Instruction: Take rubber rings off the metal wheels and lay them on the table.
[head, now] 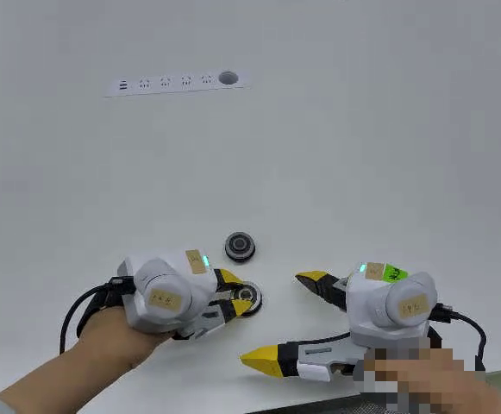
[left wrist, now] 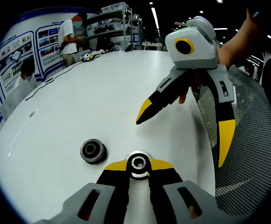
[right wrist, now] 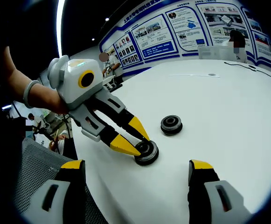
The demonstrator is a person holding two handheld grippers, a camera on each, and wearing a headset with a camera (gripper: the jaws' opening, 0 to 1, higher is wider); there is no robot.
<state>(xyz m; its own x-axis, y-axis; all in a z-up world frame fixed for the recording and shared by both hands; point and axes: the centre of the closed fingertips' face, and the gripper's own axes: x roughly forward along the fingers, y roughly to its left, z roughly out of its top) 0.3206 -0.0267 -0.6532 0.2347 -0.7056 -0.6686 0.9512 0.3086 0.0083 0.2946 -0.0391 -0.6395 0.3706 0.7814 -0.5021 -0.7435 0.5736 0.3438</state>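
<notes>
Two metal wheels with black rubber rings are on the white table. One wheel (head: 248, 299) (left wrist: 138, 162) (right wrist: 146, 152) sits between the yellow tips of my left gripper (head: 239, 291) (left wrist: 138, 166), which is shut on it near the table's front edge. The second wheel (head: 240, 247) (left wrist: 93, 151) (right wrist: 171, 124) lies free a little beyond it. My right gripper (head: 280, 319) (right wrist: 136, 164) stands wide open to the right of the held wheel, with nothing between its jaws. It also comes into the left gripper view, open, as the right gripper (left wrist: 184, 126).
A white power strip (head: 177, 82) lies far back on the table (head: 362, 155). A mesh chair (left wrist: 252, 140) stands off the table's near edge. People and shelves stand in the background beyond the table's far side.
</notes>
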